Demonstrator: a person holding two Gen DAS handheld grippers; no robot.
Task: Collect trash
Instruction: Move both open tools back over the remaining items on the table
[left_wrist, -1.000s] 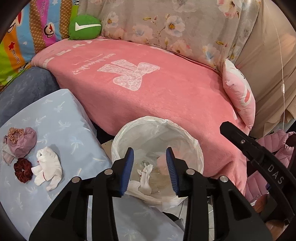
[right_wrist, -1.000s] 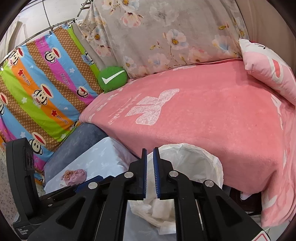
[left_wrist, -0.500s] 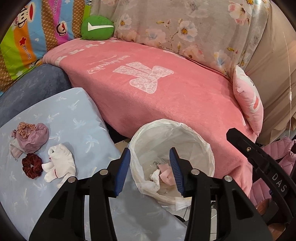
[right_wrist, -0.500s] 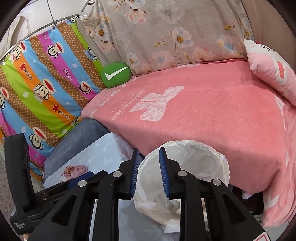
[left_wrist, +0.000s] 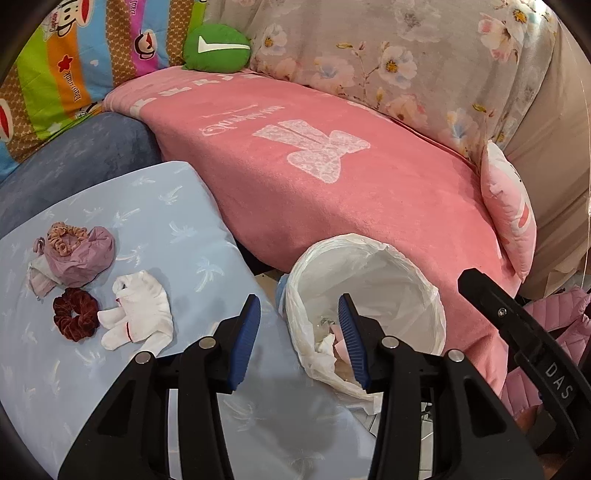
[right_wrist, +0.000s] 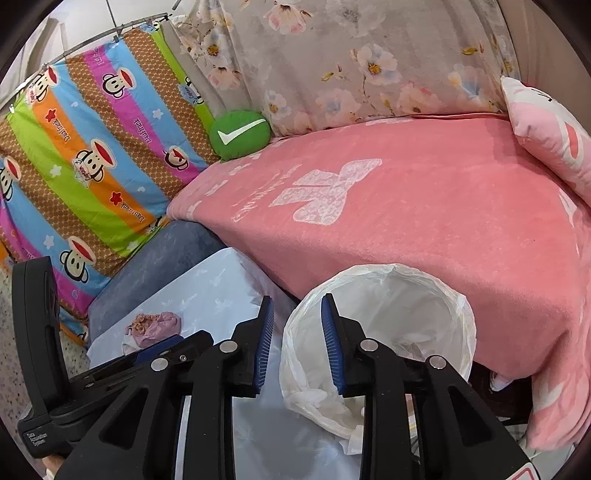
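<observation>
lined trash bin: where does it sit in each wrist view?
Left wrist: lined trash bin lower centre-right, behind the left gripper's right finger.
Right wrist: bin lower centre-right, behind the right gripper's right finger.
Shared landmark: green check-mark cushion, upper left in both.

I am reading "DAS" in white letters on my right gripper (left_wrist: 532, 343) at four o'clock in the left wrist view. "Paul Frank" is repeating along the striped monkey quilt (right_wrist: 92, 155) at ten o'clock — small script. The pink blanket (right_wrist: 424, 206) is carrying white cursive lettering — too warped to read.
</observation>
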